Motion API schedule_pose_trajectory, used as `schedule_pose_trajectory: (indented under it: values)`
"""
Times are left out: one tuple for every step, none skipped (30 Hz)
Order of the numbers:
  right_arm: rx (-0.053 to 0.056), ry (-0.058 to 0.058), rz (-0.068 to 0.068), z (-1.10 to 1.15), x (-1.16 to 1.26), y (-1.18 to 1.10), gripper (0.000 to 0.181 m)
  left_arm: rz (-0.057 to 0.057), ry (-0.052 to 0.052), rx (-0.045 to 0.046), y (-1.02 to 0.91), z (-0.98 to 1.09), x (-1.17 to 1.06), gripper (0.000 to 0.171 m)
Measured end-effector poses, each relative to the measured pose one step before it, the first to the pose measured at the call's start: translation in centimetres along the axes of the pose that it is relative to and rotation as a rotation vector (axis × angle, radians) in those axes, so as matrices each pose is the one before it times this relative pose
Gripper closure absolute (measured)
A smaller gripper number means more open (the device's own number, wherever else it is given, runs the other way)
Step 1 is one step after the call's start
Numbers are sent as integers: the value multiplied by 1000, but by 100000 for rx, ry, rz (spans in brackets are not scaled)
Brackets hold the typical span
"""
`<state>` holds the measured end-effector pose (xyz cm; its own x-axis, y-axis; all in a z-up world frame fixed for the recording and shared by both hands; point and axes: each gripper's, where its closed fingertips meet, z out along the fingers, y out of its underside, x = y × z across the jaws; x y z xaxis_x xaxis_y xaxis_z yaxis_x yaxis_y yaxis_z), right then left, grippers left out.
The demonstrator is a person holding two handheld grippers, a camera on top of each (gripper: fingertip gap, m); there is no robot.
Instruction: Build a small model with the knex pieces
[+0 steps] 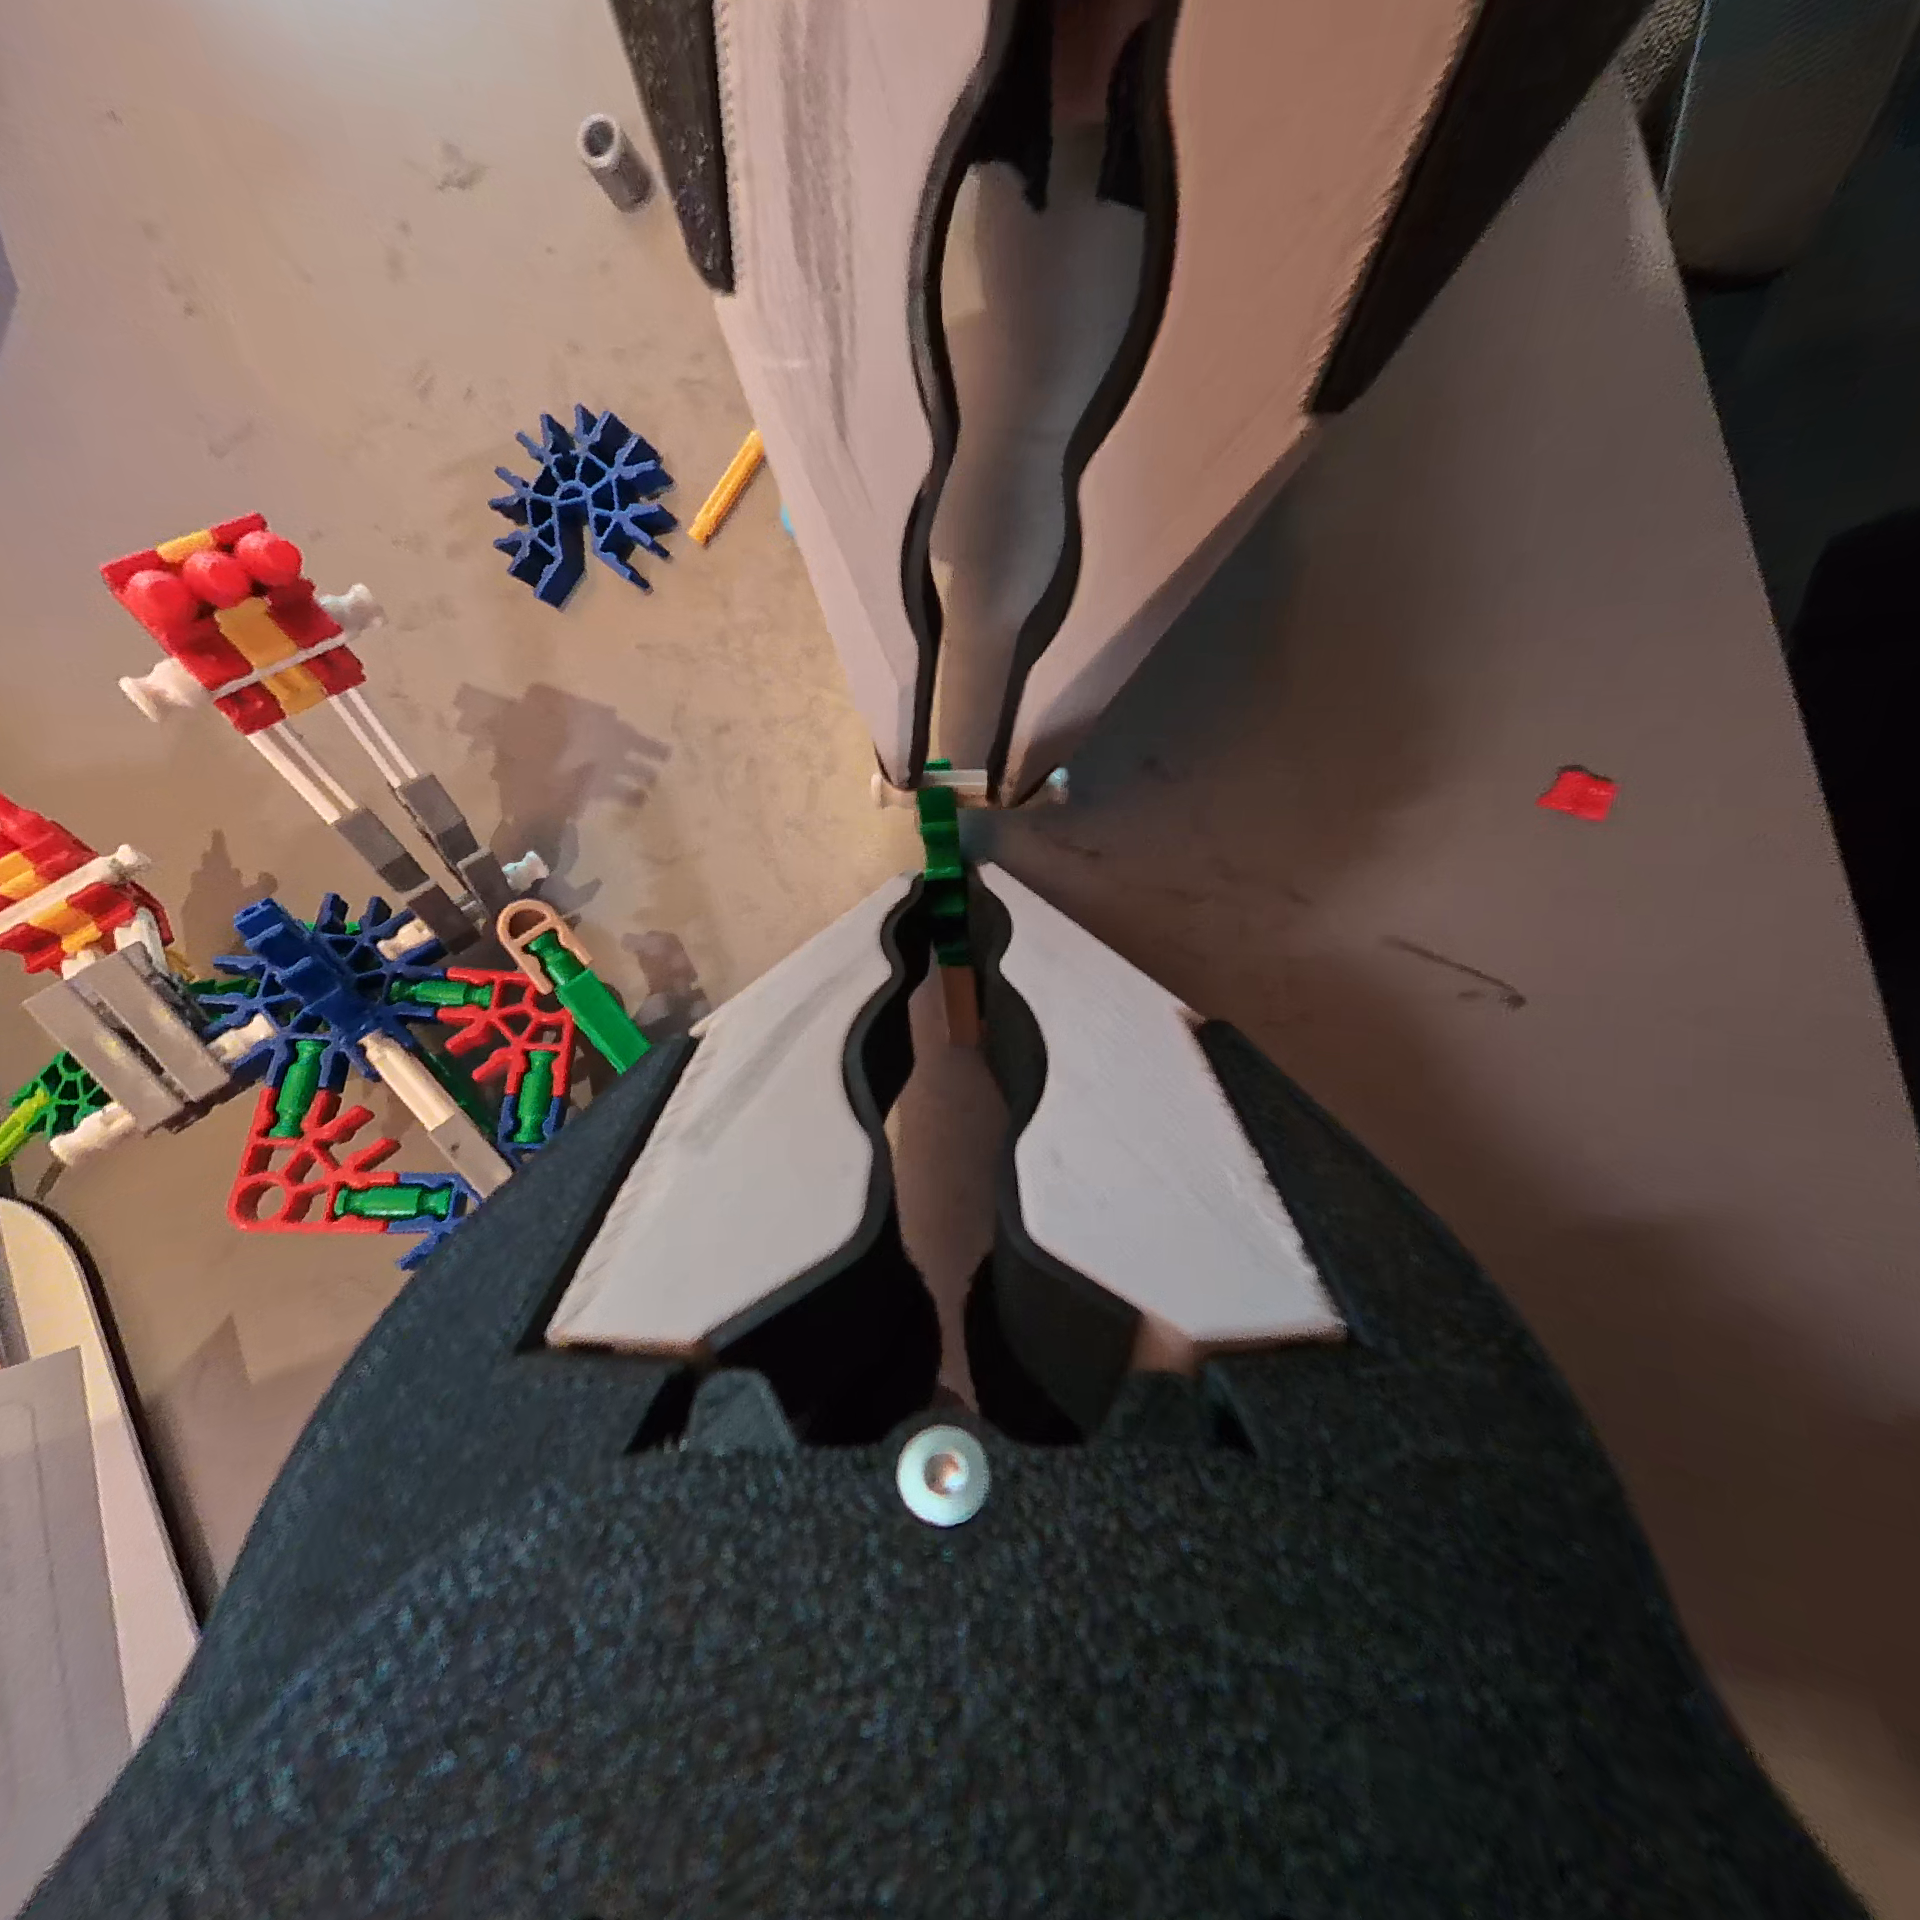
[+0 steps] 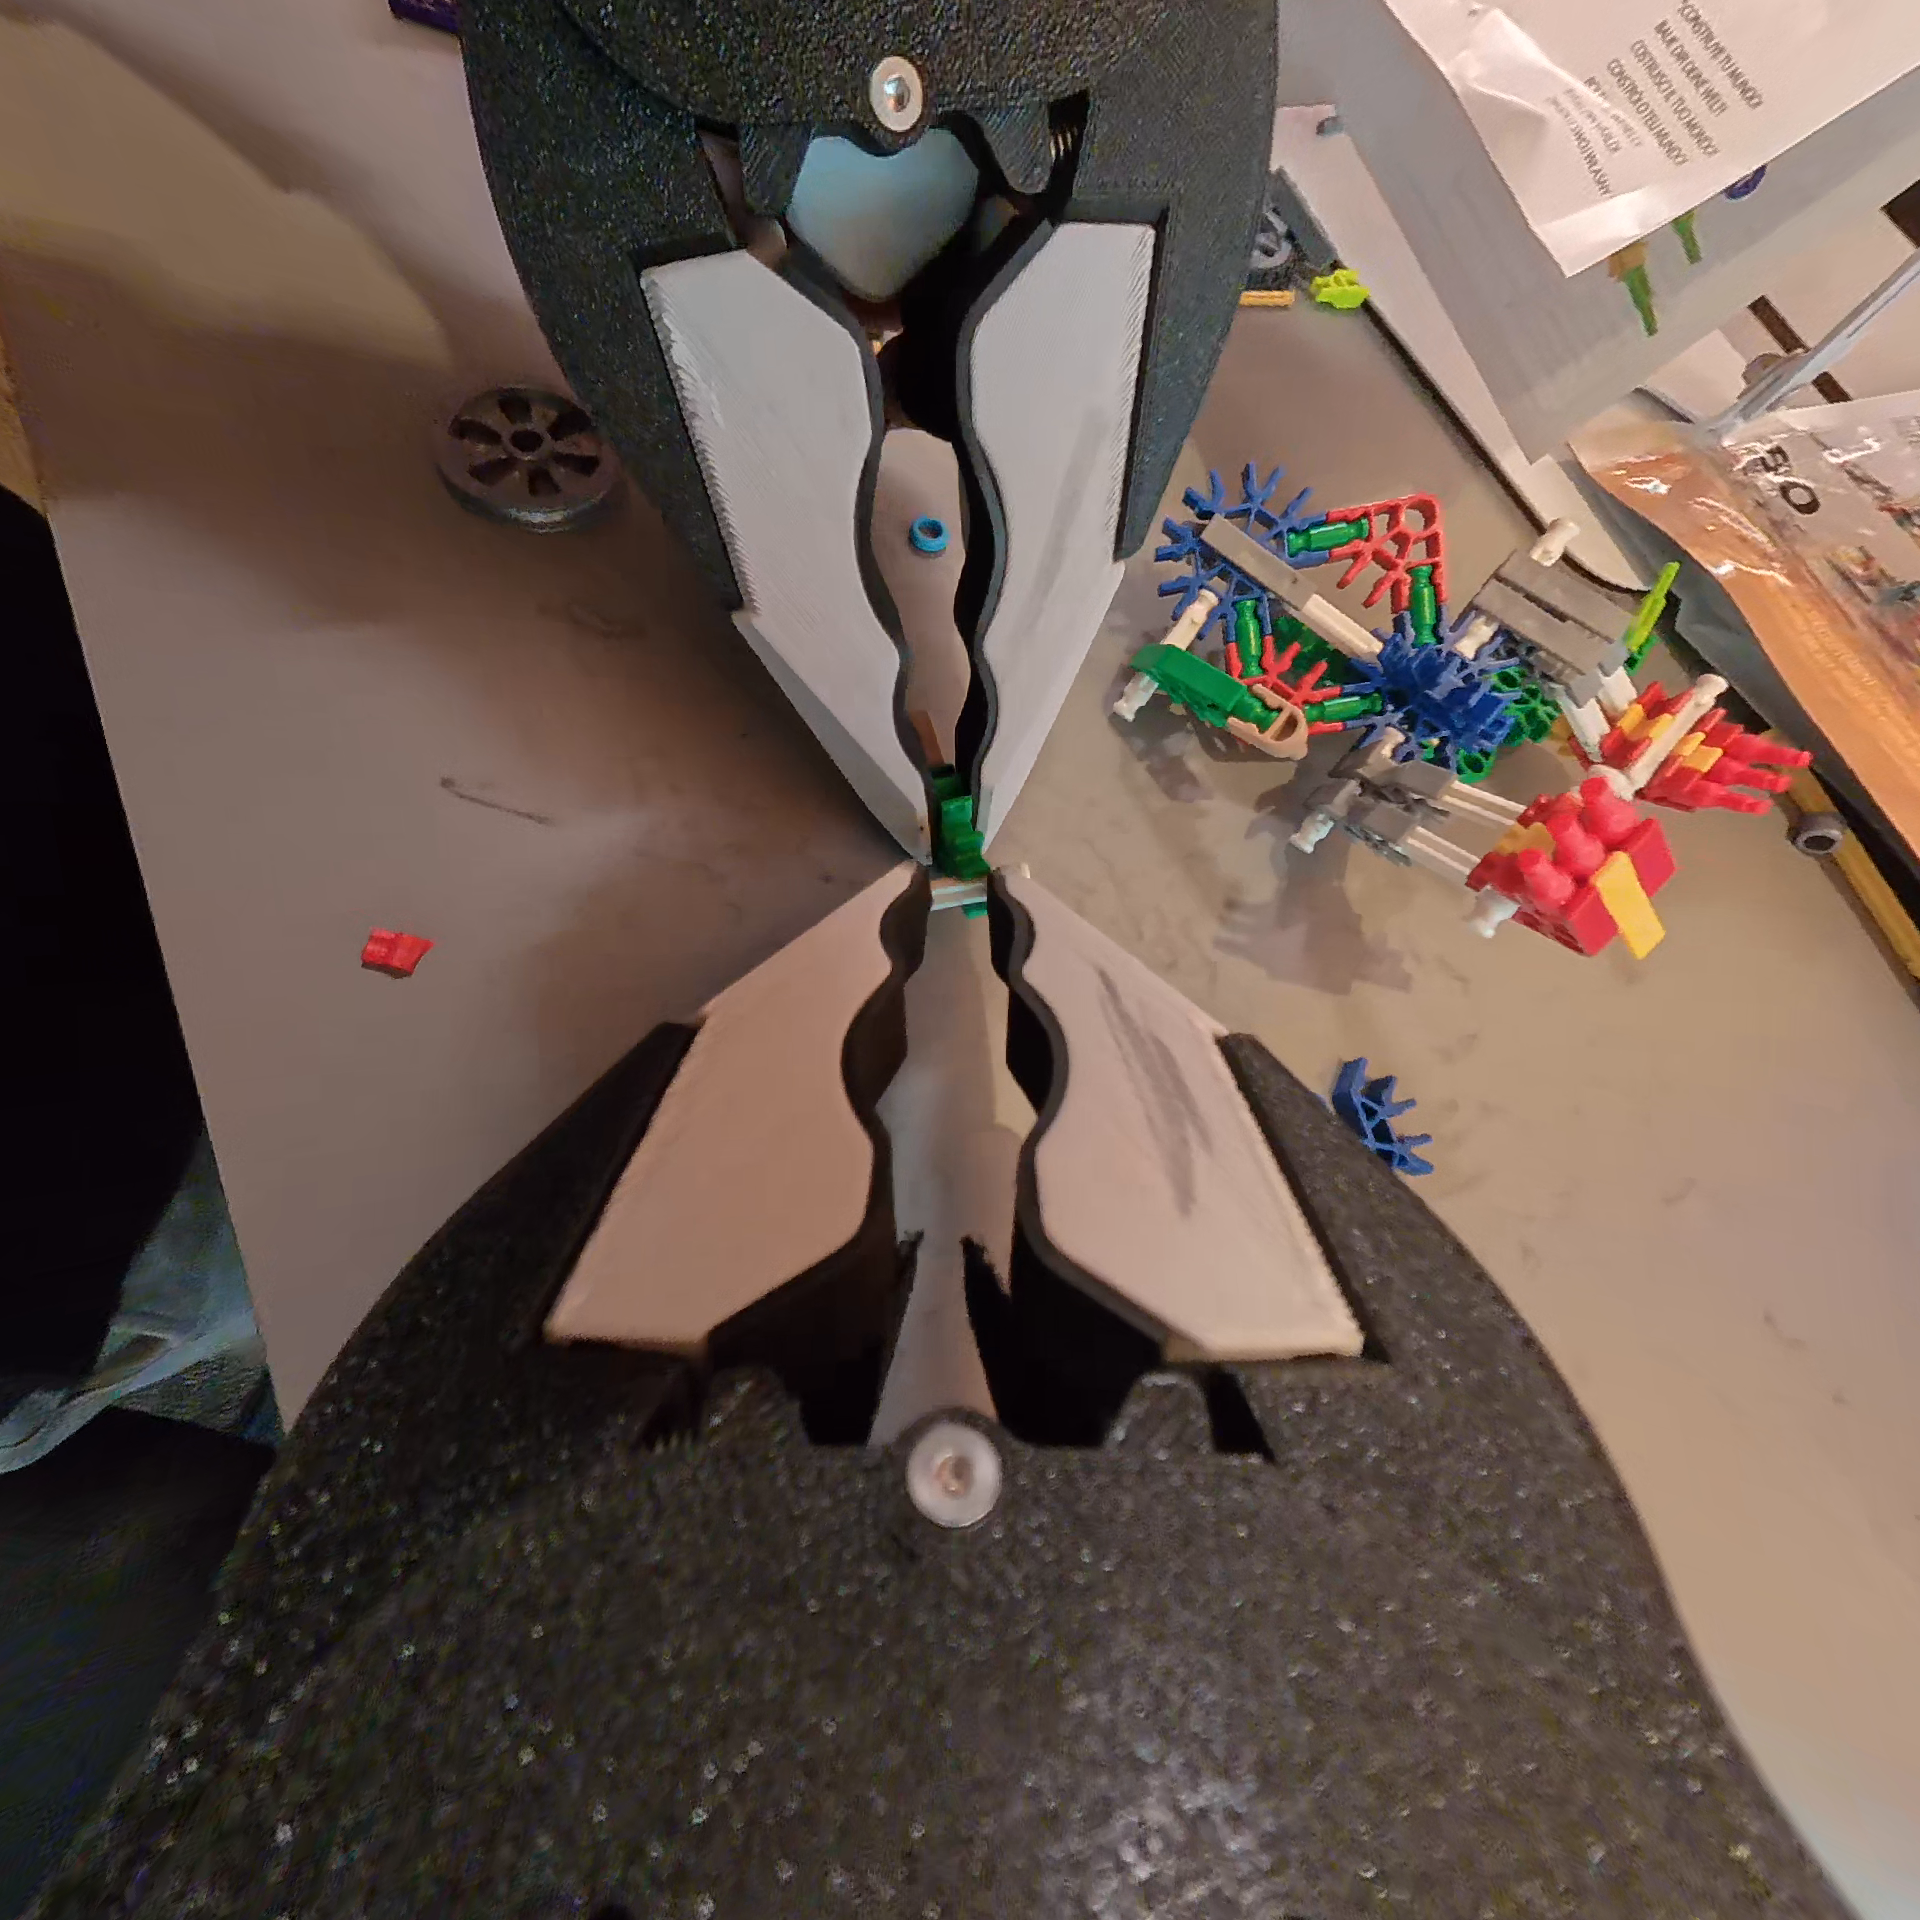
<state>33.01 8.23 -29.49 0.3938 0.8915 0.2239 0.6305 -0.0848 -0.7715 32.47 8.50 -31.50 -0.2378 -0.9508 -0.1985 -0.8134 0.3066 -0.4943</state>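
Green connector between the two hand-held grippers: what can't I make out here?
- Left wrist view: green connector lower half buried between left hand-held gripper fingers.
- Right wrist view: white rod middle pinched by right hand-held gripper; whether it is seated in the connector is hidden.
- Both views blurred at the tips.

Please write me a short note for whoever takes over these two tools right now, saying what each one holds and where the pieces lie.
Left tool: shut on the green connector, held above the table.
Right tool: shut on the white rod, tip to tip with the left one; the rod sits in the connector's far end.
On the table: the colourful built model to the right tool's right, a loose blue connector, a yellow rod, a small red piece, a dark wheel and a blue ring.
Whether rod and connector are fully snapped together cannot be told.
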Motion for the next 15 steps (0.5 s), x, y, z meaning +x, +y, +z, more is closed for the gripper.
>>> schedule_pose_trajectory:
  values:
    - [192, -633, 320, 56, 59, -24, 171, -415, 828, 266, -1, 8, -2, 169]
    - [-1, -417, -257, 48, 58, -9, 172, -909, 907, 427, -10, 5, 6, 169]
    - [120, -571, 116, 34, 35, -2, 172, -714, 631, 452, 0, 10, 0, 168]
    - [187, -624, 555, 51, 48, 4, 172, -345, 313, 439, -3, 11, -9, 168]
    - [-335, -542, -509, 97, 11, 19, 173, 24, 230, 511, -28, 9, 33, 169]
    - [-2555, -2158, -1729, 280, -329, 316, 173, 751, 2673, 1651, -257, 69, 492, 168]
    - [-3966, -3538, -2366, 343, -544, 520, 168, 802, 1569, 854, -369, 118, 526, 169]
    - [565, -779, -128, -6, 59, -63, 169, 2790, -1748, -1655, 140, -21, -64, 167]
    - [2062, -1201, 3922, -203, 206, -172, 169, -1892, -2682, -17, 44, 11, -324, 168]
    - [2183, 351, 3167, -238, 298, -210, 169, -2083, -863, 1269, 134, -38, -245, 168]
    - [412, -151, 1709, -77, 32, -32, 169, -2668, 2118, 10, 147, -89, 6, 168]
    - [488, -1036, 1453, -31, -185, -112, 167, 5, 1793, -1074, 69, -63, 41, 168]
    - [1572, -626, 1796, -111, -70, -247, 165, 1928, -571, -606, -48, 42, -77, 167]
    - [1193, 457, 1152, -150, 127, -149, 167, 46, -553, 191, -102, 89, -114, 167]
    - [-362, 896, 572, -81, 127, 110, 168, -1679, 785, 496, -54, 39, -70, 168]
